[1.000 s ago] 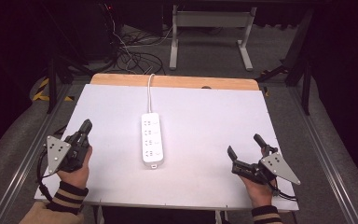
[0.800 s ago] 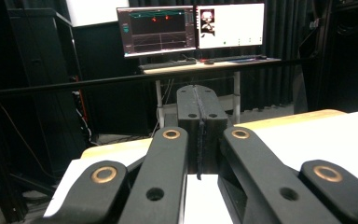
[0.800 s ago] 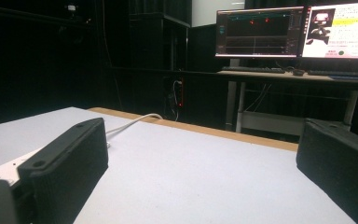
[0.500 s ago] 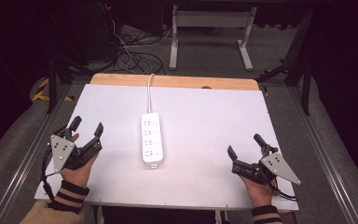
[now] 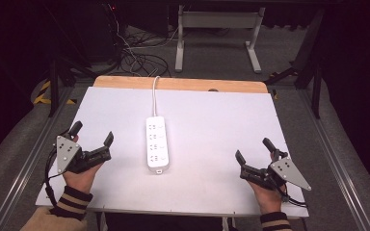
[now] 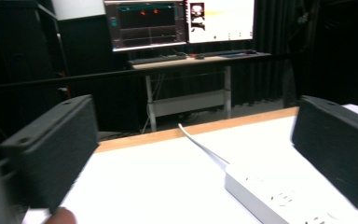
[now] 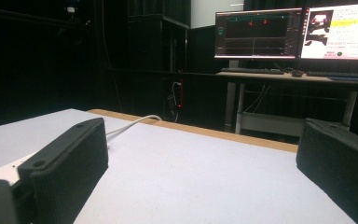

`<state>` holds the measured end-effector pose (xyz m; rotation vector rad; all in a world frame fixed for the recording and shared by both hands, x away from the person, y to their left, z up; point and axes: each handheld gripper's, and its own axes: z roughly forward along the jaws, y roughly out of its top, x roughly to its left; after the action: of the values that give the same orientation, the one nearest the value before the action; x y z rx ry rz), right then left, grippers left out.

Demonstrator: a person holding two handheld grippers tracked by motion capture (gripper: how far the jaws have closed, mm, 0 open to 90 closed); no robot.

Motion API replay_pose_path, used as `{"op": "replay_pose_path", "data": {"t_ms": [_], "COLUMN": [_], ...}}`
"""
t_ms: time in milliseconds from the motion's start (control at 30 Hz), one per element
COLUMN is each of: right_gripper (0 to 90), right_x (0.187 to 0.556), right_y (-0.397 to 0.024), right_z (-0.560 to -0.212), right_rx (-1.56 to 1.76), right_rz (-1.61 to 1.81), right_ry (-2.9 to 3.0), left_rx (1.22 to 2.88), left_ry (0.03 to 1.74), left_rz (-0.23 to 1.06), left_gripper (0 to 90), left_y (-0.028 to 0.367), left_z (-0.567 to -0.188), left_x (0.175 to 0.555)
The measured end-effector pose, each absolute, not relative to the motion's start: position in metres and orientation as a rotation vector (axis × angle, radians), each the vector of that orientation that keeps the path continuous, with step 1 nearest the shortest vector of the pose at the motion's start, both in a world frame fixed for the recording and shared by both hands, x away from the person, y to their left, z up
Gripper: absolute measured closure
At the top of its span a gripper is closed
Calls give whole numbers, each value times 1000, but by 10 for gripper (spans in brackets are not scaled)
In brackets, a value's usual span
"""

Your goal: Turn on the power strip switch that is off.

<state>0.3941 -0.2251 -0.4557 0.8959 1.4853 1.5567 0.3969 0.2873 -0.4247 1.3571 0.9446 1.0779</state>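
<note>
Both hand-held grippers, left hand-held gripper just opened wide and right hand-held gripper, gape empty. One white power strip on the table looks rigid, light and slick; its long sides suit gripping, though its cord may drag.

The power strip is cut off by the bottom edge in the left gripper view. Its cable passes the worktop's far edge; the plug end is hidden. Monitor text is illegible.

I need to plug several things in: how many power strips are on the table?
1: a single white power strip lies mid-table, between the two open tools, its cord running to the far edge.
</note>
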Motion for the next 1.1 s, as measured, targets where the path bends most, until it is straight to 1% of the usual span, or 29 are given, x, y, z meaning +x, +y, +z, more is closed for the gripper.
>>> {"op": "replay_pose_path", "data": {"t_ms": [433,700,1100], "right_gripper": [27,30,33], "right_x": [393,388,386], "right_y": [-225,-225,-224], "right_z": [-455,-454,-454], "right_rx": [895,896,882], "right_rz": [1564,1558,1548], "right_ry": [1483,1477,1491], "left_rx": [1348,1346,1360], "left_ry": [954,969,978], "left_rz": [1076,1046,1050], "left_gripper": [1,2,2], "left_y": [287,287,286], "left_z": [-425,-424,-424], "left_x": [398,397,398]}}
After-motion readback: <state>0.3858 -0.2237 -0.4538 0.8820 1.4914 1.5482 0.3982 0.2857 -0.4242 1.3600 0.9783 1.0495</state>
